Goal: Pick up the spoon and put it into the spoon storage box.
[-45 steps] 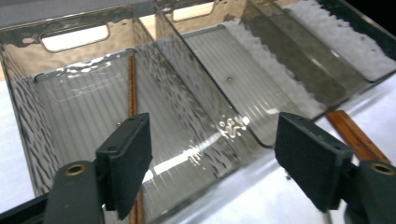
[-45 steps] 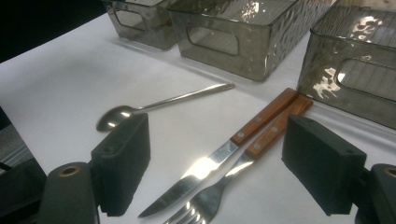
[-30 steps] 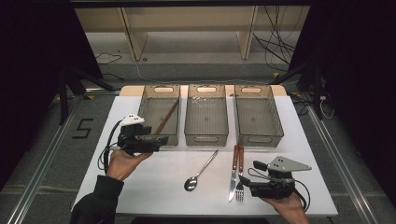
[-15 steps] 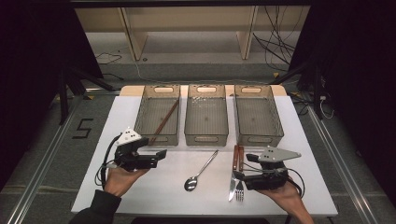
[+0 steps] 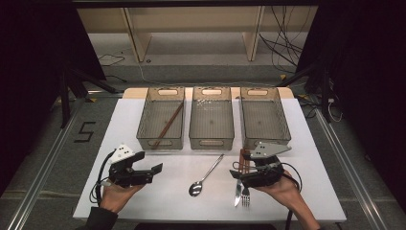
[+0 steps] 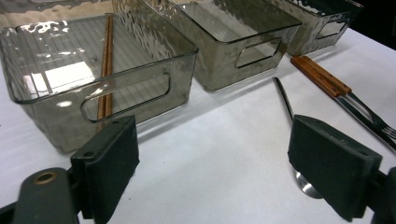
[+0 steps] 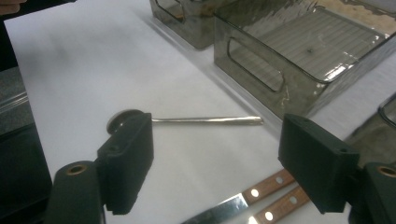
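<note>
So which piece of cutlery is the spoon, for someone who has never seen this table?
On the white table, look just in front of the middle bin. The spoon lies there alone, all metal with a round bowl; the knife and fork to its right have wooden handles.

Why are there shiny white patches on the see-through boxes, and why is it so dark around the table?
Left gripper view: lamp glare whitens the left bin. Right gripper view: glints on a bin's rim, the near jaws soft. High view: light falls on the table, its surroundings black.
</note>
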The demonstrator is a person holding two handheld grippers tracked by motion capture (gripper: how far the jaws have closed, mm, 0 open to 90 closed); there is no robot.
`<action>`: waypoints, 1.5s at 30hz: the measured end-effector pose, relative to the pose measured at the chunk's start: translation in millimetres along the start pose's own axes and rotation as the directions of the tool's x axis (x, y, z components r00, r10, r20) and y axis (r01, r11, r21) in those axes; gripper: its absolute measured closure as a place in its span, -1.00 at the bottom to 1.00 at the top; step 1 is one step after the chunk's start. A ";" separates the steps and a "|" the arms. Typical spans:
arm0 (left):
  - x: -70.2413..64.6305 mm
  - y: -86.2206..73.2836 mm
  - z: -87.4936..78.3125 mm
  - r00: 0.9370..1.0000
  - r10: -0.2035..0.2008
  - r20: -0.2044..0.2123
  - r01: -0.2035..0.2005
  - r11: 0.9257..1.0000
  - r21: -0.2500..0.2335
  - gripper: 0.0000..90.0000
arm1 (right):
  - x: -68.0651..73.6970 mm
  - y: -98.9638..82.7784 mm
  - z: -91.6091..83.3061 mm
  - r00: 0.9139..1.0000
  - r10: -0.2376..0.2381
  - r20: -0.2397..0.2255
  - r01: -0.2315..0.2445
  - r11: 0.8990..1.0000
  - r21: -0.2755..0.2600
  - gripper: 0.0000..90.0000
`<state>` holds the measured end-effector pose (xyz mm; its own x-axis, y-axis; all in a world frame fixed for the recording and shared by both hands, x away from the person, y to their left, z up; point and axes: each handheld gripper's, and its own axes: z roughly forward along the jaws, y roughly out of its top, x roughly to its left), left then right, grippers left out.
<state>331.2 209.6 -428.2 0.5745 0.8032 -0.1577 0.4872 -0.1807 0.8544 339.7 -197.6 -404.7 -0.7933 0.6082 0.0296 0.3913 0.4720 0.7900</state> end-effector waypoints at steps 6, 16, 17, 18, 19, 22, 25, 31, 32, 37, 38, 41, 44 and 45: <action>-1.5 -4.2 -5.1 1.000 0.013 -0.008 -0.013 1.000 -0.023 -0.64 | -4.3 7.2 23.2 1.000 0.014 -0.002 -0.014 0.999 0.041 0.30; -1.5 -13.4 -14.1 1.000 0.024 -0.007 -0.024 0.999 -0.045 -0.64 | -20.2 16.9 76.6 0.999 0.018 0.039 -0.023 0.990 0.136 1.00; -0.8 -13.8 -14.7 1.000 0.020 -0.004 -0.020 0.999 -0.047 -0.64 | -20.2 17.8 81.9 0.999 0.014 0.040 -0.020 0.989 0.146 1.00; -0.6 -14.1 -15.4 1.000 0.017 -0.003 -0.017 0.999 -0.048 -0.64 | -20.3 18.4 87.2 0.999 0.006 0.041 -0.013 0.987 0.158 1.00; -0.8 -14.4 -15.6 1.000 0.017 -0.004 -0.018 0.999 -0.050 -0.64 | -20.6 19.0 92.5 0.999 0.002 0.042 -0.009 0.987 0.162 1.00; -2.1 -15.5 -16.6 1.000 0.020 -0.007 -0.020 0.998 -0.055 -0.64 | -21.5 21.3 106.4 0.999 -0.003 0.045 -0.005 0.983 0.181 1.00; -3.0 -15.9 -17.9 1.000 0.028 -0.004 -0.028 0.997 -0.065 -0.64 | -22.4 23.2 118.5 0.999 -0.009 0.047 -0.001 0.980 0.200 1.00; -3.1 -16.8 -18.8 1.000 0.026 0.002 -0.026 0.997 -0.075 -0.64 | -29.7 18.1 136.4 0.998 -0.016 0.055 0.000 0.964 0.266 1.00; -3.0 -17.1 -18.6 1.000 0.027 0.001 -0.027 0.997 -0.073 -0.64 | -30.5 17.0 137.6 0.998 -0.016 0.059 -0.001 0.960 0.279 1.00; -3.7 -17.4 -18.1 0.999 0.035 0.004 -0.035 0.997 -0.065 -0.64 | -31.0 15.4 134.9 0.999 -0.016 0.051 0.000 0.955 0.298 1.00; -4.1 -17.5 -18.1 0.999 0.036 0.005 -0.036 0.997 -0.066 -0.64 | -30.9 15.3 134.2 0.999 -0.016 0.046 0.001 0.952 0.305 1.00; -4.9 -17.3 -17.6 0.999 0.036 0.007 -0.035 0.997 -0.065 -0.64 | -31.9 15.5 132.3 0.999 -0.016 0.036 0.003 0.946 0.324 1.00; -6.1 -17.1 -17.7 0.999 0.046 0.006 -0.045 0.997 -0.063 -0.63 | -31.2 15.8 131.2 0.999 -0.006 0.041 -0.008 0.941 0.337 1.00; -6.5 -17.1 -17.9 0.999 0.048 0.006 -0.048 0.997 -0.064 -0.63 | -31.3 15.3 130.1 0.999 -0.001 0.043 -0.014 0.941 0.339 1.00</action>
<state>307.4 217.7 -432.9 0.6011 0.7903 -0.1191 0.4163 -0.1824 0.8908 431.1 -126.4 -473.2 -0.7729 0.6345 0.0028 0.5372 0.6520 0.5351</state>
